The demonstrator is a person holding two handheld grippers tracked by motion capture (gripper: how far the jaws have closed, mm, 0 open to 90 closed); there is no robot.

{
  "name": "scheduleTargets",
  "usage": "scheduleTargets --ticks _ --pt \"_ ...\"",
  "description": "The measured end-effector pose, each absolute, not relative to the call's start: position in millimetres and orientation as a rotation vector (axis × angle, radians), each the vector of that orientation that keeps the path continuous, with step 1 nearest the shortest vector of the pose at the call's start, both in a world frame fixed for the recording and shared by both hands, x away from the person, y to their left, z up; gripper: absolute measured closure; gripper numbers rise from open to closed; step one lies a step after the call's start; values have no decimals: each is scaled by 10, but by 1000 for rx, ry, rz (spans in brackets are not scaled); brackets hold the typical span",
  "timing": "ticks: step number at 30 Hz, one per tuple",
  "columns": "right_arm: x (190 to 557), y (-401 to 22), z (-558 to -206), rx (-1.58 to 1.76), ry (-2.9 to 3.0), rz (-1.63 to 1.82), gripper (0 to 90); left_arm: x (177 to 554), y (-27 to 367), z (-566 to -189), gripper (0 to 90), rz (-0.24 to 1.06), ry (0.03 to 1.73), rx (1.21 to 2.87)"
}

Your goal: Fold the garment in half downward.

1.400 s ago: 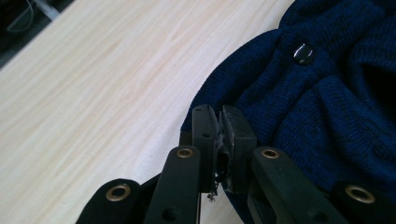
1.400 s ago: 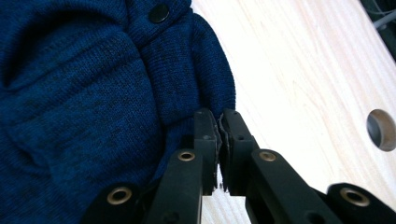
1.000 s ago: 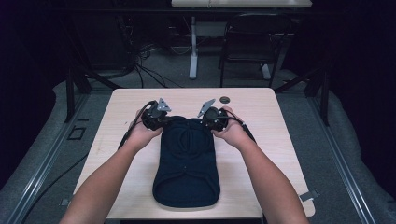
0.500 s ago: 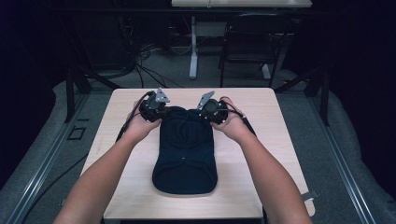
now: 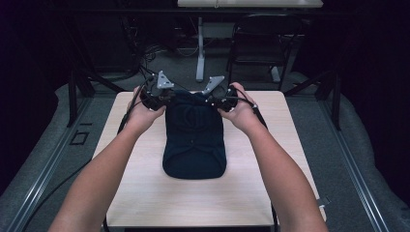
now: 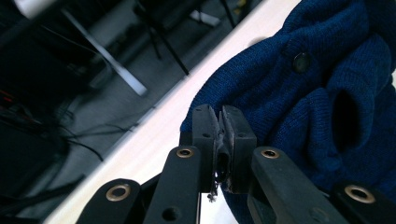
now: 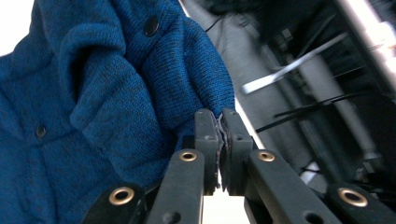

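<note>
A dark blue knitted garment (image 5: 195,140) with dark buttons lies lengthwise on the light wooden table (image 5: 145,193), its far end lifted off the surface. My left gripper (image 5: 162,99) is shut on the garment's far left corner. The left gripper view shows its jaws (image 6: 222,135) pinched together on the knit edge (image 6: 299,93). My right gripper (image 5: 216,100) is shut on the far right corner. In the right gripper view its jaws (image 7: 221,140) clamp the blue fabric (image 7: 116,93). Both hands hold the far edge up above the table.
Beyond the table's far edge stand a chair (image 5: 256,53) and a white desk leg (image 5: 199,53), with cables (image 5: 150,53) on the grey floor. Metal rails (image 5: 43,174) run along both sides. Bare tabletop surrounds the garment.
Both grippers have risen together, lifting the garment's far end off the table while the near end stays down. The jaws stay shut on the fabric.
</note>
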State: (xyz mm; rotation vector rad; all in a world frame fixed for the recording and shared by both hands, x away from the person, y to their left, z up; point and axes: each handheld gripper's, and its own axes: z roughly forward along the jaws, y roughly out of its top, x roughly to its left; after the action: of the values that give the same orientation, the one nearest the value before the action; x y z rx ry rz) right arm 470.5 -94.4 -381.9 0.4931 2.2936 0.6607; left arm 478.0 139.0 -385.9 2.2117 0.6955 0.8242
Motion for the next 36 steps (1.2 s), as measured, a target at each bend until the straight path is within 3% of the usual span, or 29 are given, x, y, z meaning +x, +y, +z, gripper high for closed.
scheduleTargets --ticks 4,7,17,36 --pt "4700 -964 -3704 521 2219 717 867 4756 1380 -3727 851 885 698 2151" --pt "4703 -952 -3789 515 2230 693 867 4748 1337 -3861 851 898 693 2191" --pt "4676 -944 -4157 514 2293 640 867 4720 1323 -4197 851 845 700 2242" --pt "4547 -951 -4186 471 2282 632 865 4586 1340 -4221 850 835 690 2222"
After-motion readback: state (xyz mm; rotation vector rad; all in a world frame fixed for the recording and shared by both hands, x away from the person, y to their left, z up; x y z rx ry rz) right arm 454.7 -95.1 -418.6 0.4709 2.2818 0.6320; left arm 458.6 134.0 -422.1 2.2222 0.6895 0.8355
